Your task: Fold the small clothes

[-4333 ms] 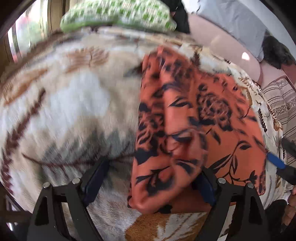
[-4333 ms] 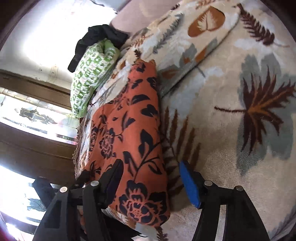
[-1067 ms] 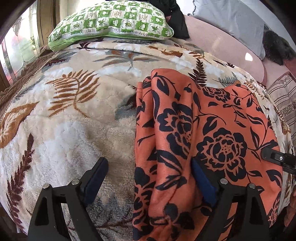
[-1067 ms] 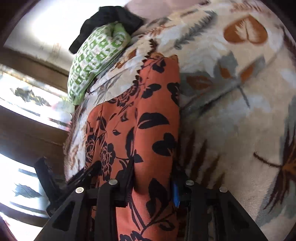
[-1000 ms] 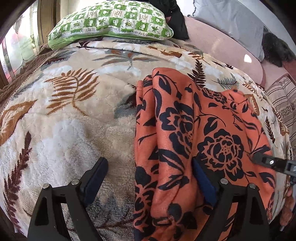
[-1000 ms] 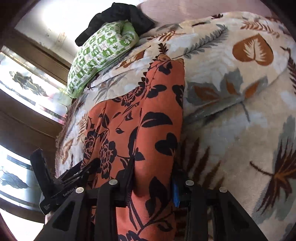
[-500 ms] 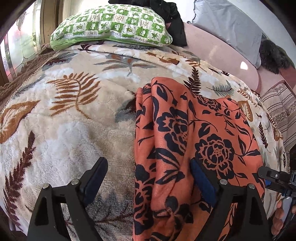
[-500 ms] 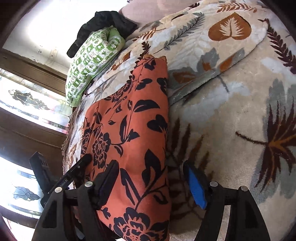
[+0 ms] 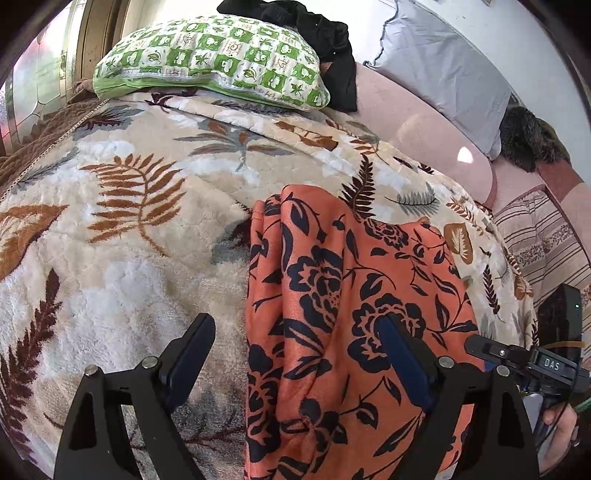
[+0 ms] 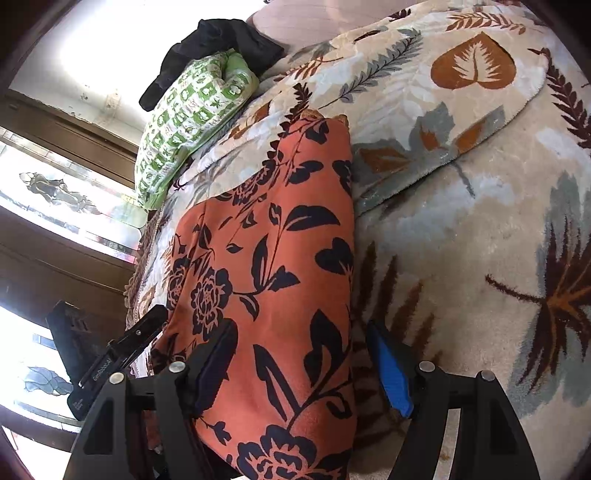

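An orange cloth with black flowers [image 9: 351, 295] lies folded lengthwise on the leaf-patterned blanket [image 9: 110, 221]. My left gripper [image 9: 295, 354] hovers open over the cloth's near left edge, one finger above the blanket and the other above the cloth. In the right wrist view the same cloth [image 10: 266, 266] runs away from me. My right gripper [image 10: 303, 369] stands open astride its near end, and the pads do not press on the fabric. A hand [image 9: 557, 417] holds the right tool at the far right of the left wrist view.
A green checked pillow [image 9: 210, 62] and a black garment [image 9: 317, 29] lie at the head of the bed, beside a grey pillow [image 9: 443, 74]. A striped cushion [image 9: 535, 240] sits to the right. Windows in dark wooden frames [image 10: 55, 258] line the left side.
My right gripper has let go of the cloth's edge and opened wide. The cloth now lies flat. My left gripper stayed open and rose a little.
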The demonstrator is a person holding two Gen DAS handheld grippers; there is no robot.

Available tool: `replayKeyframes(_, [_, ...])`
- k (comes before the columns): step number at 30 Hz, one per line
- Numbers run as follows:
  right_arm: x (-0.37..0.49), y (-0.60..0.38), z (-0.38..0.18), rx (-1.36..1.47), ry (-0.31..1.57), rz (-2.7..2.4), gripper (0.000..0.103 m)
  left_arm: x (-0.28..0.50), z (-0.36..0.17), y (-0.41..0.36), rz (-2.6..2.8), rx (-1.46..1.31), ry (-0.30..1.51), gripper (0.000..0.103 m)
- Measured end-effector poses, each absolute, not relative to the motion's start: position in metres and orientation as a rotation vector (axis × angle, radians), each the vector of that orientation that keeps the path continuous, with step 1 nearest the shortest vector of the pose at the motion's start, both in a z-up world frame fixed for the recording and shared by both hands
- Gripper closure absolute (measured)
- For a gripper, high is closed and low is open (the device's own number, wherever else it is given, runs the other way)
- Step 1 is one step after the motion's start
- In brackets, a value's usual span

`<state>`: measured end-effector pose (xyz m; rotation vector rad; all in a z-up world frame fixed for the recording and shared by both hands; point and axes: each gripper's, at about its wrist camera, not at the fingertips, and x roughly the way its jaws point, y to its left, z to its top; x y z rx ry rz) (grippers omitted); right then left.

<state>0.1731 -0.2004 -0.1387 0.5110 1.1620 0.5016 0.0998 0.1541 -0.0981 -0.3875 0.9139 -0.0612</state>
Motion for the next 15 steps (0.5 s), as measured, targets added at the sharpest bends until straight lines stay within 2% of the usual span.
replayKeyframes(3, [0.188, -0.195, -0.150, 0.530, 1.186, 0.507, 0.027, 0.115, -0.135, 0.157, -0.073, -0.451, 1.079, 0.012])
replayKeyframes(5, [0.194, -0.186, -0.161, 0.542, 1.218, 0.529, 0.026, 0.112, -0.135, 0.147, -0.072, -0.386, 1.050, 0.012])
replayKeyframes(6, [0.195, -0.179, -0.160, 0.525, 1.216, 0.569, 0.029, 0.112, -0.132, 0.142, -0.087, -0.356, 1.055, 0.017])
replayKeyframes(7, [0.194, -0.171, -0.156, 0.465, 1.209, 0.585, 0.029, 0.112, -0.131, 0.138, -0.112, -0.356, 1.057, 0.034])
replayKeyframes(8, [0.193, -0.162, -0.152, 0.388, 1.205, 0.569, 0.035, 0.114, -0.133, 0.137, -0.141, -0.378, 1.070, 0.042])
replayKeyframes(9, [0.193, -0.158, -0.151, 0.359, 1.205, 0.570, 0.044, 0.115, -0.133, 0.137, -0.140, -0.391, 1.072, 0.045])
replayKeyframes(10, [0.195, -0.159, -0.148, 0.350, 1.201, 0.568, 0.049, 0.116, -0.132, 0.137, -0.160, -0.407, 1.071, 0.057])
replayKeyframes(11, [0.195, -0.160, -0.143, 0.340, 1.192, 0.573, 0.061, 0.116, -0.130, 0.137, -0.174, -0.423, 1.069, 0.064])
replayKeyframes(12, [0.195, -0.161, -0.137, 0.319, 1.181, 0.582, 0.065, 0.115, -0.125, 0.135, -0.171, -0.409, 1.064, 0.067])
replayKeyframes(15, [0.190, -0.154, -0.113, 0.181, 1.133, 0.589, 0.067, 0.117, -0.104, 0.119, -0.197, -0.383, 1.019, 0.071])
